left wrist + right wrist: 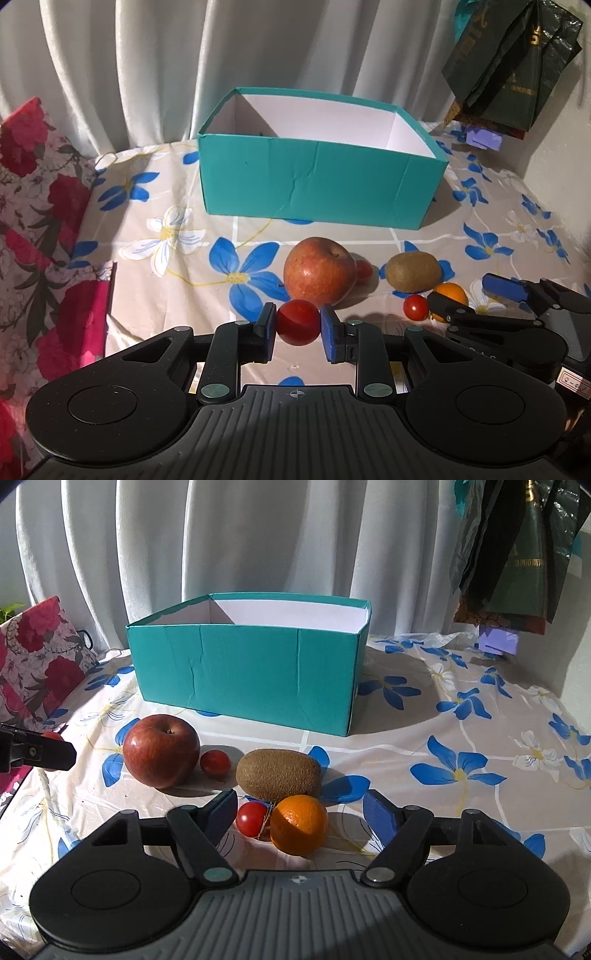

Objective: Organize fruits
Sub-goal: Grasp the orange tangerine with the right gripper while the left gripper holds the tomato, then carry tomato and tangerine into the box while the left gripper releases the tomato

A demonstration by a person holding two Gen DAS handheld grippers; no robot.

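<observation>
Left tongs (pixel 298 322) grip tomato (pixel 297 321); right tongs (pixel 300 814) gape.

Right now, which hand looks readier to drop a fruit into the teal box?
Probably the left. The left gripper is already shut on a cherry tomato, facing the teal box. The right gripper is open around the orange, which still sits on the tablecloth.

Between the teal box (pixel 243 672) and my fingers, the apple (pixel 161 750), kiwi (pixel 277 774) and orange (pixel 298 824) crowded the cloth's (pixel 461 720) middle — its right side lay open — the box's mouth too.
</observation>
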